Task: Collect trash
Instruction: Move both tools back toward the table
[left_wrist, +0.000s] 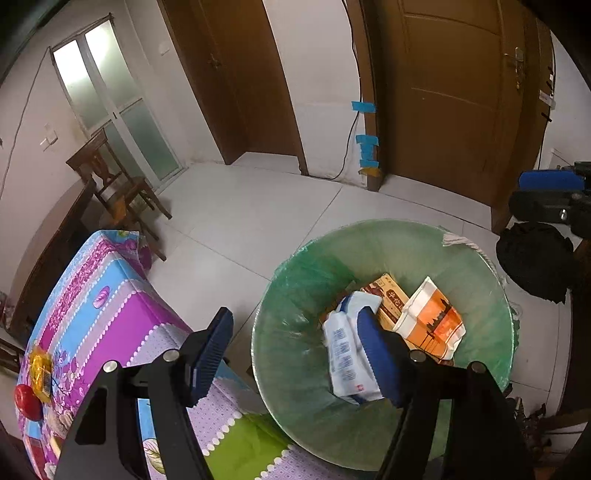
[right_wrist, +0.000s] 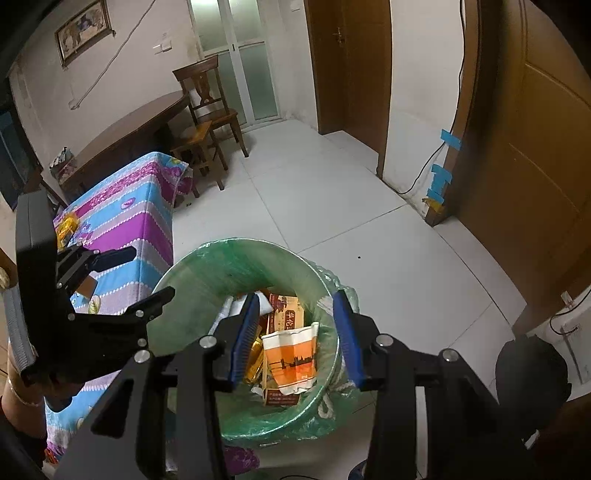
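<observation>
Both tools hang over a round bin lined with a translucent green plastic bag (left_wrist: 295, 295), which stands on the pale tiled floor (left_wrist: 258, 206) just beside the near edge of a tabletop under a pink, blue and lilac patterned cloth (left_wrist: 110, 295).

The left tool (left_wrist: 295, 354) has its blue-padded jaws standing wide with nothing between them; one jaw is over the tabletop's edge, the other over the bin's mouth. Below it, inside the bin, lies a white plastic packet with blue print (left_wrist: 347, 354).

The right tool (right_wrist: 299, 339) has its jaws partly apart, and the pads touch nothing. Straight below them in the bin lies a crushed white and orange paper cup (right_wrist: 291, 362), loose on top of the other rubbish. Beside the cup is a brown printed cardboard box (right_wrist: 286, 314), and a gold wrapper (right_wrist: 255, 354) shows near the left pad of this tool.

On the tabletop, towards its far left edge in the left wrist view, sit a yellow crinkled wrapper with a barcode (left_wrist: 40, 373) and a red round object (left_wrist: 27, 400).

A dark wooden chair (right_wrist: 208, 99) stands further back on the floor beside a brown wooden table (right_wrist: 129, 136). Brown wooden doors (left_wrist: 454, 92) close the wall beyond, with blue tape strips (left_wrist: 367, 142) on a door frame.
</observation>
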